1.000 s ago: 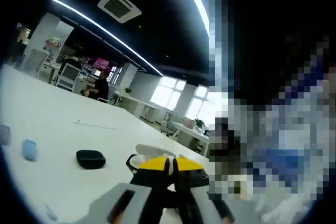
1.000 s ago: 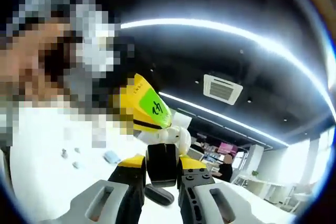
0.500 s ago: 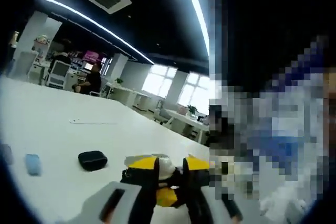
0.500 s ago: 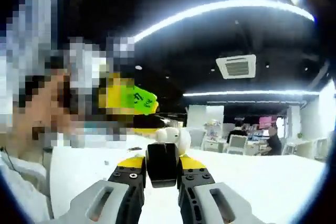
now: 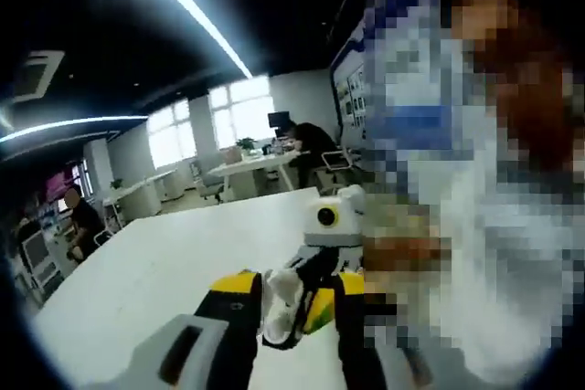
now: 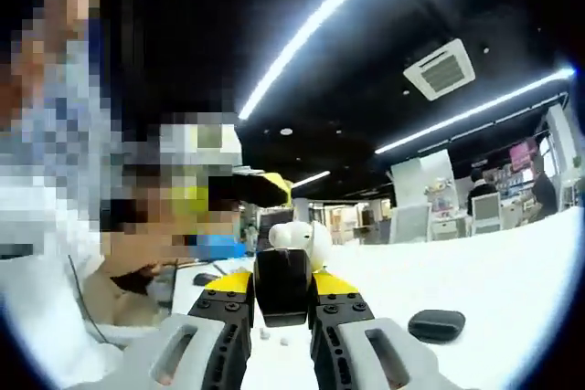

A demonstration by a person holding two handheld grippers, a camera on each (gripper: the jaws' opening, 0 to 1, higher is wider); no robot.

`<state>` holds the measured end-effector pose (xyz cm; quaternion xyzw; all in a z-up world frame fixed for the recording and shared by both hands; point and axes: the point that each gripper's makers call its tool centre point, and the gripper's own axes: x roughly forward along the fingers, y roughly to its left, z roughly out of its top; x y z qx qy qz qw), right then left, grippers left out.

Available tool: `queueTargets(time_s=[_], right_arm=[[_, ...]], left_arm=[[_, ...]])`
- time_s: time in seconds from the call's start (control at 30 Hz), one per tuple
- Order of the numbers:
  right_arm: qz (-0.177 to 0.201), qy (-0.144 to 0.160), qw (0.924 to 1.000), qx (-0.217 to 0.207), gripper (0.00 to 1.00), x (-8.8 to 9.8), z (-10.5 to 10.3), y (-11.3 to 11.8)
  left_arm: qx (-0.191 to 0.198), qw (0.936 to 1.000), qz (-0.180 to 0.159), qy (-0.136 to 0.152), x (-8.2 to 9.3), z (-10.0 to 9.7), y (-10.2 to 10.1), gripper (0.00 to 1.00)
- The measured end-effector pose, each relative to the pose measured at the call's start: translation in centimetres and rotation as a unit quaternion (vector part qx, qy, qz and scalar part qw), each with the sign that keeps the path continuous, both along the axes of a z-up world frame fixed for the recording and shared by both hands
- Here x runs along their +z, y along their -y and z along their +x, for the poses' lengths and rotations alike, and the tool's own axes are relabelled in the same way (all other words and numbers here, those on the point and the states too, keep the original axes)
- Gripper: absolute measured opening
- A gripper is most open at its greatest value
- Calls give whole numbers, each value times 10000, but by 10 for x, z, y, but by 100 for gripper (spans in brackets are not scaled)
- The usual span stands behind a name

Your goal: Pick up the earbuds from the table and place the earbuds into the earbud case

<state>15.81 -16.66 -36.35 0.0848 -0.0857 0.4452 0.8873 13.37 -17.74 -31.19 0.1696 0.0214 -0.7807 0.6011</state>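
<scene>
Grippers have swung round since a second ago. Right gripper pinches a black case with a white earbud at its top, raised off the table. Left gripper pinches something white, possibly an earbud. Seating looks under way. Another dark case lies right of the right gripper.

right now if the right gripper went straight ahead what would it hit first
Probably the other gripper's yellow tip, just beyond the white earbud and black earbud case the right gripper holds. Depth is unclear.
</scene>
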Motion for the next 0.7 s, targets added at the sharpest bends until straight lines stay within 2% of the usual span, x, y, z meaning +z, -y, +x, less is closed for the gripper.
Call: queueTargets(time_s=[0.07,0.17,0.27,0.4,0.43,0.57,0.7], right_arm=[[-14,-35,9995,309,21,1,-8,-5],[-75,-80,9982,597,21,-1,-17,-12],[-62,-133,9963,849,21,-1,-25,-19],[-221,-147,9948,979,21,-5,-30,-27],[-279,-141,9944,1006,21,-6,-31,-29],[-290,-115,9933,1114,21,-5,-36,-32],[-320,-119,9929,1136,21,-6,-37,-33]], left_arm=[[-260,9996,127,-3,1,-5,0,30],[-450,9984,327,-94,0,-8,4,30],[-700,9964,472,60,-5,-14,8,30],[-1105,9922,560,-158,-10,-31,10,30],[-1170,9913,600,-121,-12,-33,10,30],[-1220,9887,870,-51,-22,-33,7,27],[-1227,9875,990,-42,-25,-33,3,26]])
